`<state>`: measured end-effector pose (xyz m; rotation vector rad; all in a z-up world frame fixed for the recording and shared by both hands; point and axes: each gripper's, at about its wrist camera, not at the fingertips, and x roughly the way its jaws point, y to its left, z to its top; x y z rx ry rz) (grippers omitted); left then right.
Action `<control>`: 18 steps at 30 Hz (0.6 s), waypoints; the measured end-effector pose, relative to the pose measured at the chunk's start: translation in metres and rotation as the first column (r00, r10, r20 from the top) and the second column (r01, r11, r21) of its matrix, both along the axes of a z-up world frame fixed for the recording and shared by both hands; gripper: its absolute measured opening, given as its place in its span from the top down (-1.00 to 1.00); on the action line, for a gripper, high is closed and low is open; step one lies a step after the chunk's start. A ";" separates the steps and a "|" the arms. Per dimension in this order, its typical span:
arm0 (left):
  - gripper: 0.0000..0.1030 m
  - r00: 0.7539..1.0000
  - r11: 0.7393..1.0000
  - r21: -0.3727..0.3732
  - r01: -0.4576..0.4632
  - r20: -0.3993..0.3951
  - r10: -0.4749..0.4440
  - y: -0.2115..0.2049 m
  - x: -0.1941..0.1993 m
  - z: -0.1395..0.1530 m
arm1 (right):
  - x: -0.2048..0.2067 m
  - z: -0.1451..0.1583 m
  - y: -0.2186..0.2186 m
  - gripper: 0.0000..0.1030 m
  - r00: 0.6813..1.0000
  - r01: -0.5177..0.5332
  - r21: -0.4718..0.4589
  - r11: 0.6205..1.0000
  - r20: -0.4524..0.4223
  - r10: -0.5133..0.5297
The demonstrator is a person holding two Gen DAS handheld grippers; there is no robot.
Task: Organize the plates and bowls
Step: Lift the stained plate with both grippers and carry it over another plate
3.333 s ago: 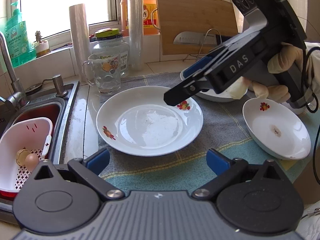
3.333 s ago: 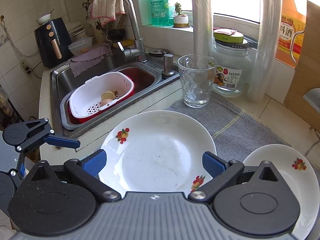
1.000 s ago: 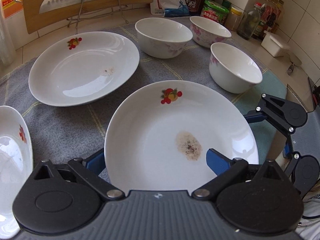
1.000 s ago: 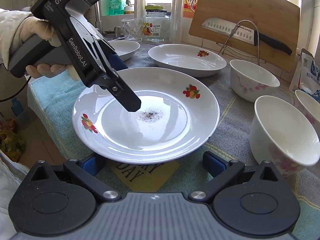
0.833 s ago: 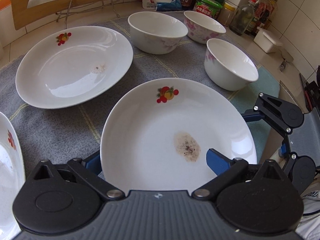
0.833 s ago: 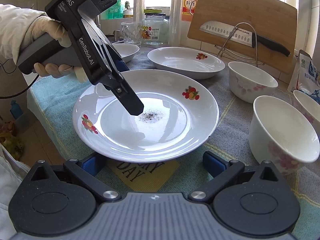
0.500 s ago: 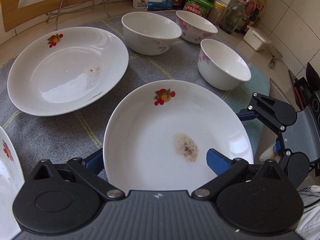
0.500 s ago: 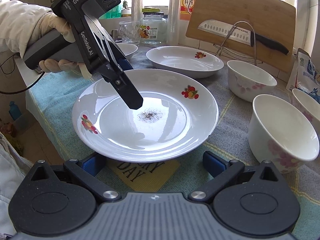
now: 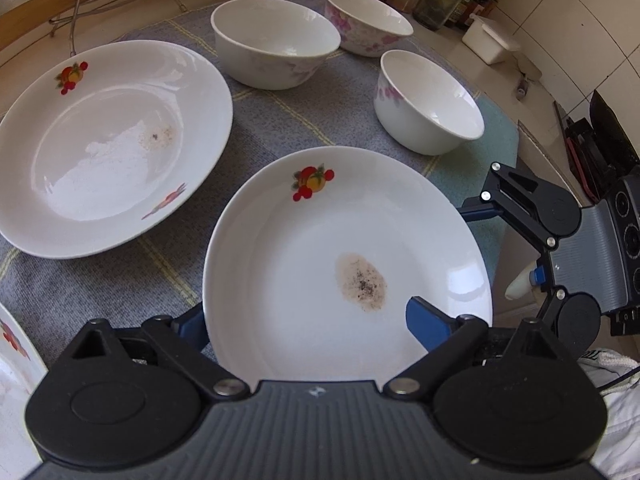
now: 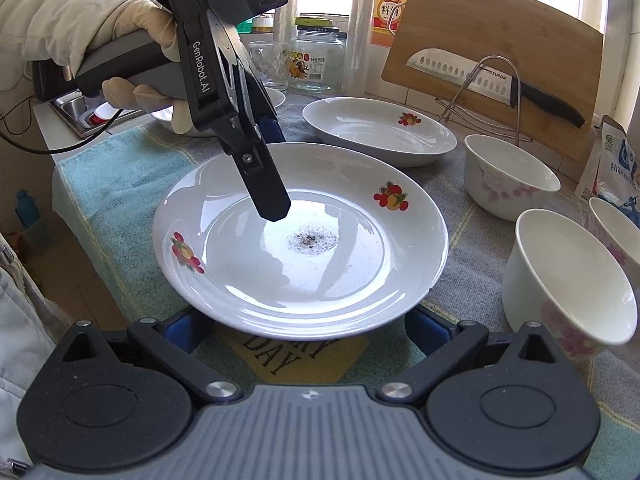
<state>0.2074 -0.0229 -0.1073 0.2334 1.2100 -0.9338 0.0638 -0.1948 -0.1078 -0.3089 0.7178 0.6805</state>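
Stained plate (image 9: 348,264) on grey-blue towel (image 9: 280,120), rim between spread fingers of left gripper (image 9: 308,324), one finger over rim, other beneath. Right gripper (image 10: 304,330) also spread, at plate's 6 o'clock edge, contact unclear. Second plate (image 9: 108,144) at 10 o'clock, bowls (image 9: 428,104) at 1. Only right view shows knife (image 10: 492,80) against cutting board (image 10: 492,32).

**Rig appearance**

Left tongs (image 10: 267,184): black housing, white "DAS" and "GenRobot.AI" print, grey handle, blue pads inboard of the black fingers, silver pivot screws. Cream glove (image 10: 132,60) on the handle, pale padded sleeve behind it, black cable trailing below. Right tongs (image 10: 306,330): ribbed grey body, black round hubs, blue pads.
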 end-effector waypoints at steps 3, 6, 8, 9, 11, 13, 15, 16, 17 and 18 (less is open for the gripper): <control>-0.78 0.999 1.000 0.007 0.011 -0.032 -0.011 0.001 0.005 0.001 | 0.001 0.001 0.002 -1.00 1.000 -0.007 -0.002 1.000 -0.004 0.007; -0.76 0.997 1.000 0.010 0.018 -0.069 -0.017 0.001 0.011 0.001 | 0.002 0.001 0.002 -1.00 1.000 -0.011 -0.003 1.000 -0.009 0.011; -0.76 0.996 1.000 0.013 0.025 -0.080 -0.024 0.001 0.013 0.001 | 0.003 0.001 0.002 -1.00 1.000 -0.011 -0.002 1.000 -0.014 0.011; -0.77 0.996 0.999 0.014 0.030 -0.085 -0.029 0.000 0.014 0.001 | 0.004 0.001 0.002 -1.00 1.000 -0.012 -0.002 1.000 -0.016 0.012; -0.77 0.994 0.999 0.013 0.031 -0.101 -0.030 0.000 0.017 0.001 | 0.005 0.001 0.002 -1.00 1.000 -0.014 0.000 1.000 -0.023 0.013; -0.77 0.992 1.000 0.006 0.024 -0.124 -0.023 0.001 0.021 0.000 | 0.007 0.000 0.002 -1.00 1.000 -0.016 0.000 1.000 -0.027 0.016; -0.77 0.990 1.000 0.004 0.017 -0.143 -0.016 0.000 0.025 0.000 | 0.008 0.000 0.003 -1.00 0.999 -0.019 -0.002 1.000 -0.032 0.019; -0.77 0.989 1.000 0.005 0.016 -0.148 -0.015 0.000 0.025 0.000 | 0.008 0.001 0.003 -1.00 0.999 -0.019 -0.004 1.000 -0.034 0.019; -0.77 0.989 1.000 0.006 0.018 -0.149 -0.017 0.000 0.026 0.001 | 0.009 0.001 0.003 -1.00 0.999 -0.019 -0.006 1.000 -0.035 0.019; -0.77 0.988 1.000 0.005 0.021 -0.150 -0.020 0.000 0.026 0.001 | 0.010 0.001 0.003 -1.00 0.999 -0.020 -0.008 1.000 -0.036 0.019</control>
